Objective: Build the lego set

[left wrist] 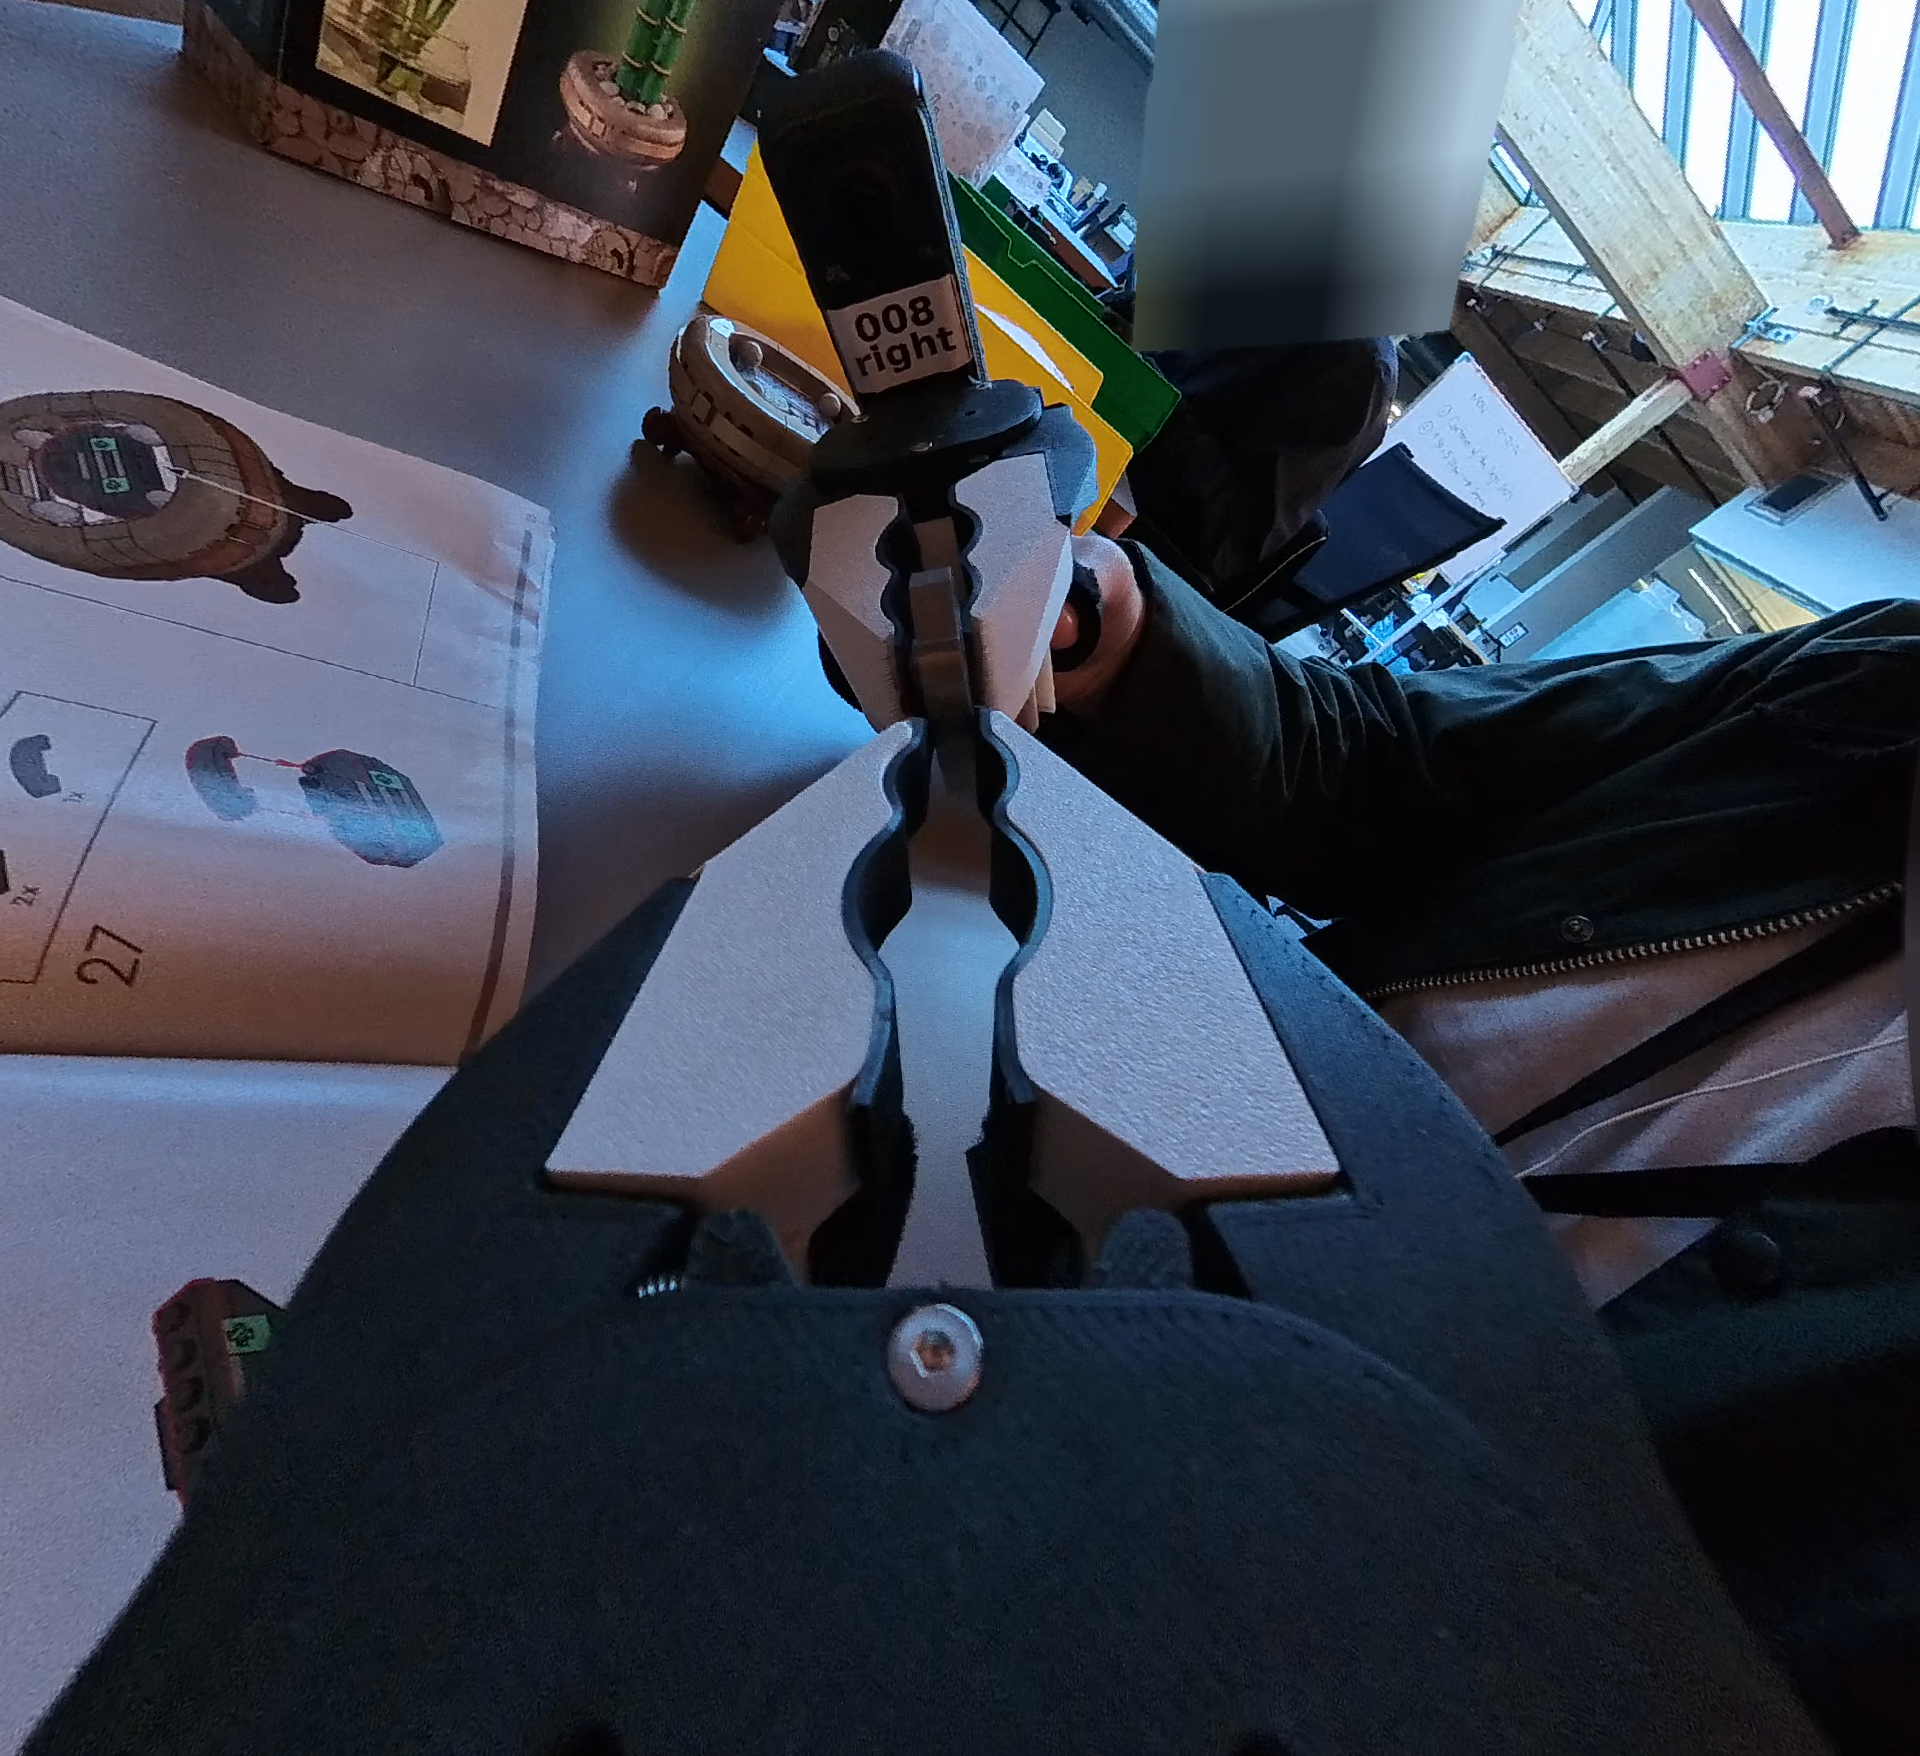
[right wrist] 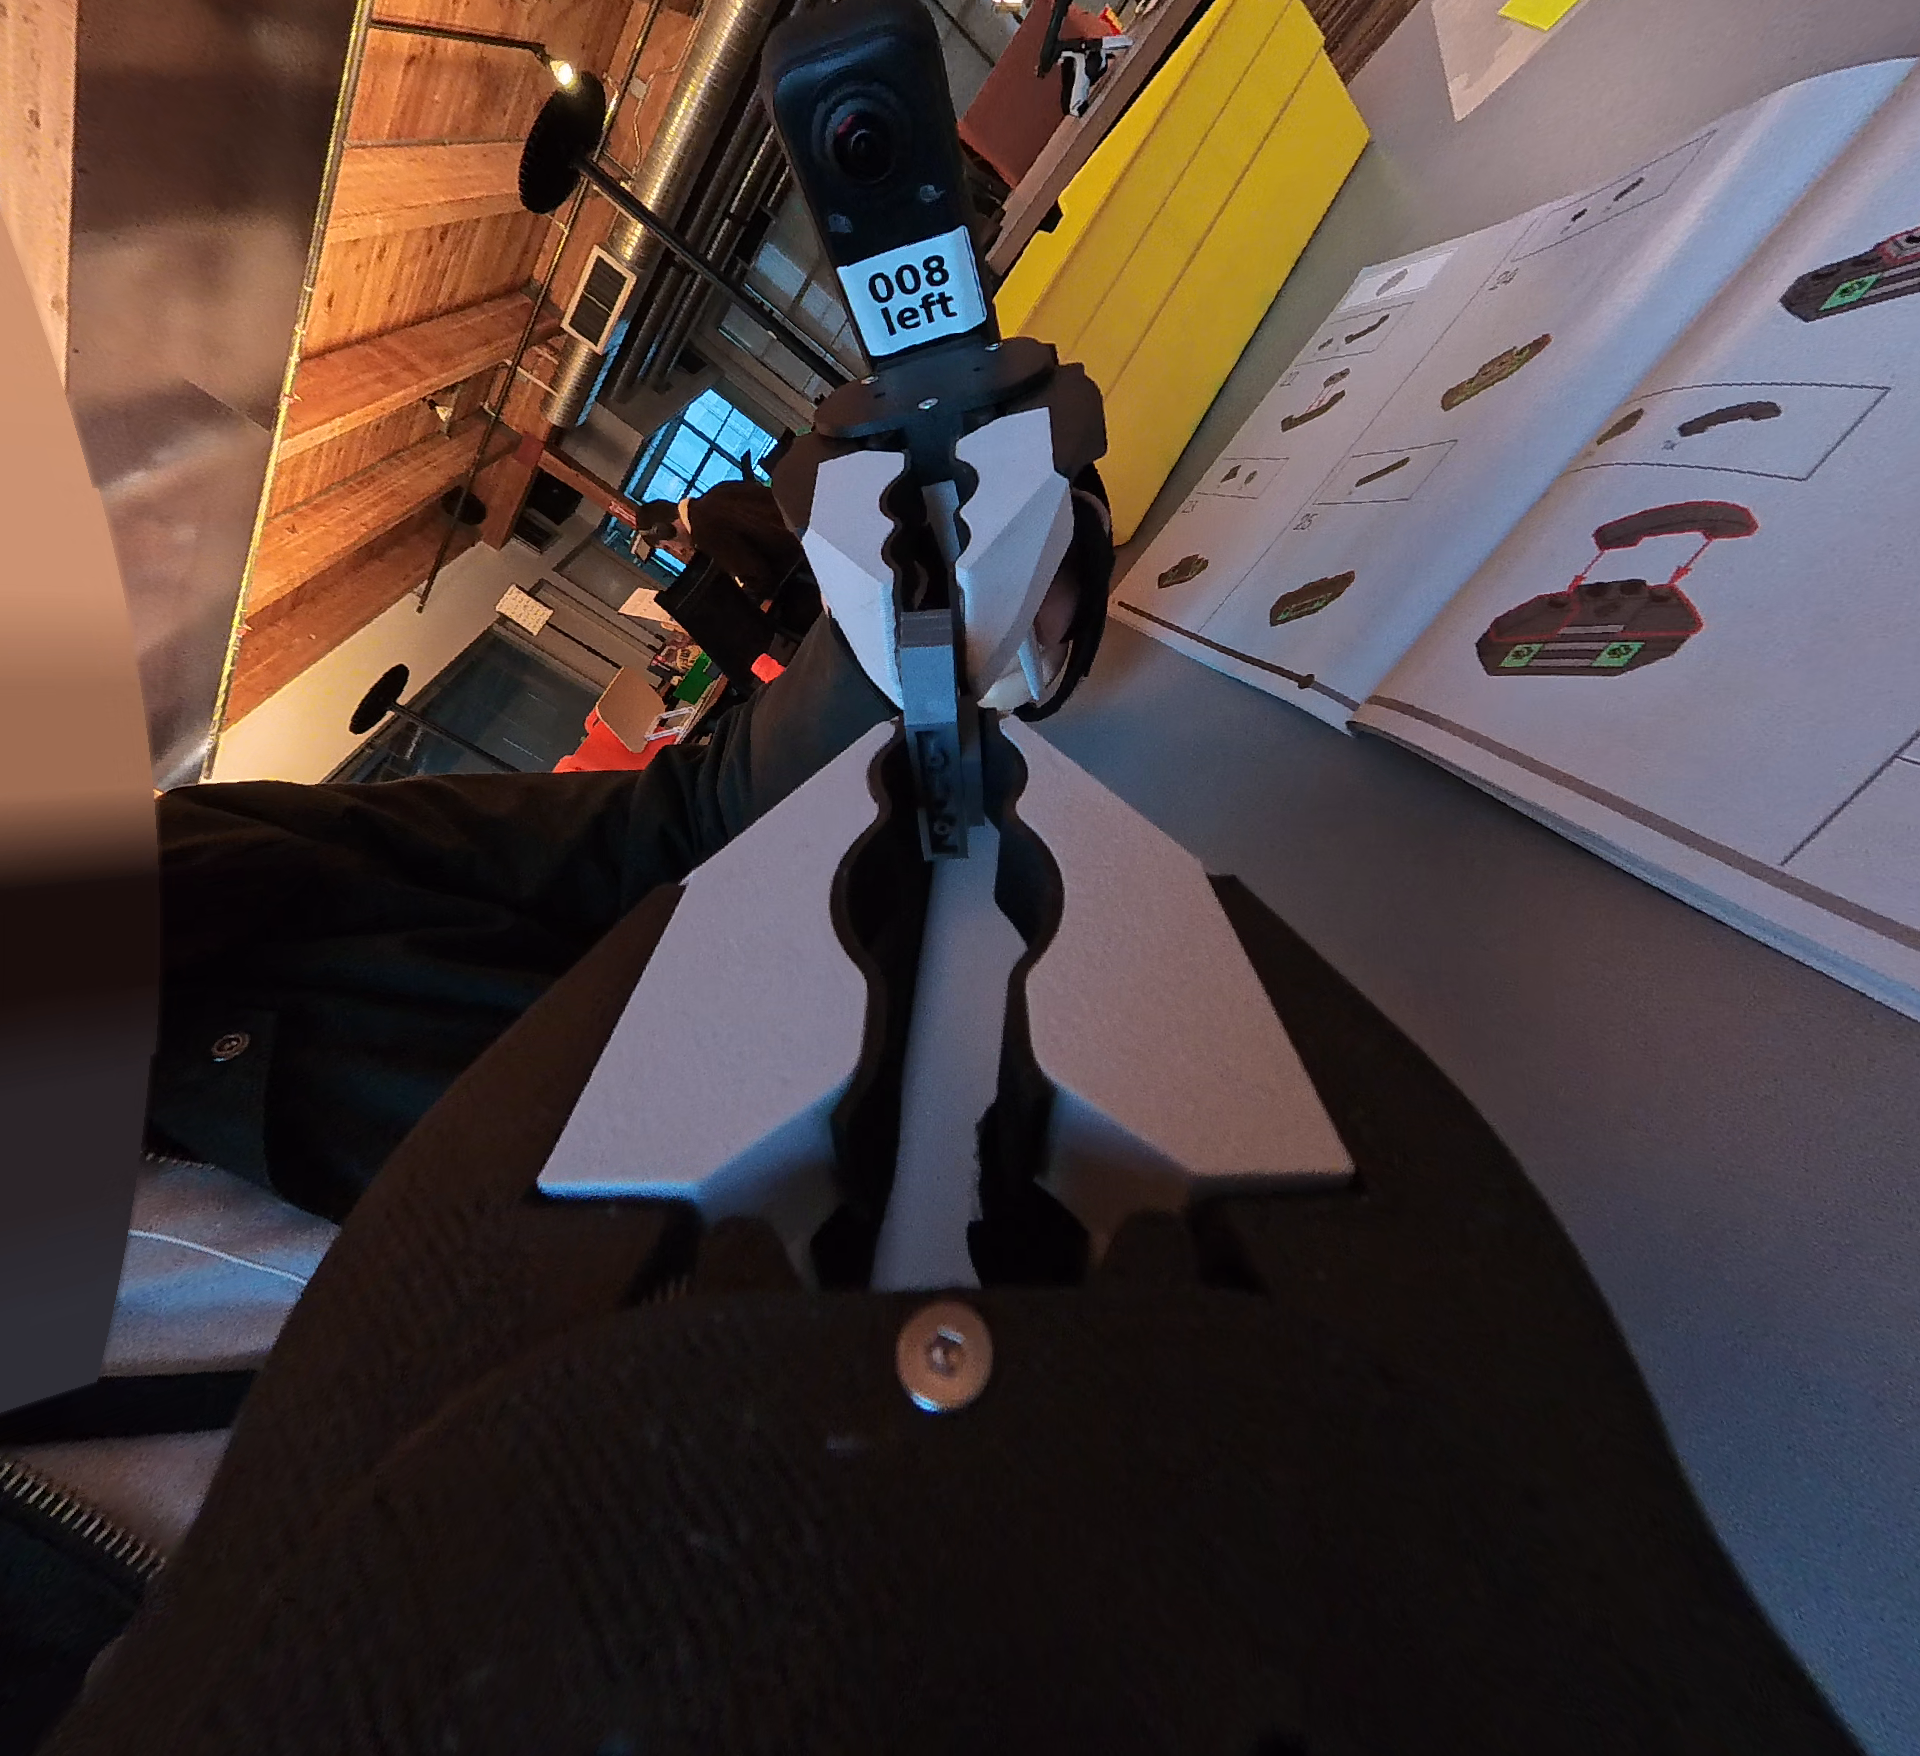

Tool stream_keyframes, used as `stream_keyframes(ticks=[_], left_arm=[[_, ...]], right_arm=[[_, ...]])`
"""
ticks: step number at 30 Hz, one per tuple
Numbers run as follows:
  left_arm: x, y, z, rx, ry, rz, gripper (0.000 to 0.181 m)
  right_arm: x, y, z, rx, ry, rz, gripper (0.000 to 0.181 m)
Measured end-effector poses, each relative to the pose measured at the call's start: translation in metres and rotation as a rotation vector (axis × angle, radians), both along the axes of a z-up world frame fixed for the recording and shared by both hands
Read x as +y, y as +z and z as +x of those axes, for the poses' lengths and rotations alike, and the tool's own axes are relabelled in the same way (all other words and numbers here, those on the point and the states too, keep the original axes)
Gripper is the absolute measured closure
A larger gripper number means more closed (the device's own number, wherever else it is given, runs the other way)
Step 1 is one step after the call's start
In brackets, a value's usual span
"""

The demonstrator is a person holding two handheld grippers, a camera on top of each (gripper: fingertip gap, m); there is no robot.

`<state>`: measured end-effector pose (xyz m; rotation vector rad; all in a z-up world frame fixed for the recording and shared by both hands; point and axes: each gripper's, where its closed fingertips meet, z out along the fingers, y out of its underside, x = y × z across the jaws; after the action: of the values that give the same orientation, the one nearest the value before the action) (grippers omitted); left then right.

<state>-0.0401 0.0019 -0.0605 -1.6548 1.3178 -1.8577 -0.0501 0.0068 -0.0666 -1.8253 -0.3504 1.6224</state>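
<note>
Left gripper (left wrist: 948, 750) pinched nearly closed on one end of a dark grey lego piece (right wrist: 940, 771); right gripper (right wrist: 951, 761) clamped on the other end — tips meeting nose to nose above the grey table (left wrist: 623, 667). Open instruction booklet (left wrist: 260, 719) flat just beside. Round brown lego pot base (left wrist: 743, 418) farther back — near the set's box (left wrist: 436, 33) and yellow bins (right wrist: 1184, 252).
</note>
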Motion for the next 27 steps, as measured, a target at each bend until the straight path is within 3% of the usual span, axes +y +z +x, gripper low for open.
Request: stream_keyframes(ticks=[27], left_arm=[[-0.016,0.013,-0.008,0.028,-0.054,0.116,0.175]], right_arm=[[-0.019,0.011,-0.001,-0.077,0.086,0.047,0.171]])
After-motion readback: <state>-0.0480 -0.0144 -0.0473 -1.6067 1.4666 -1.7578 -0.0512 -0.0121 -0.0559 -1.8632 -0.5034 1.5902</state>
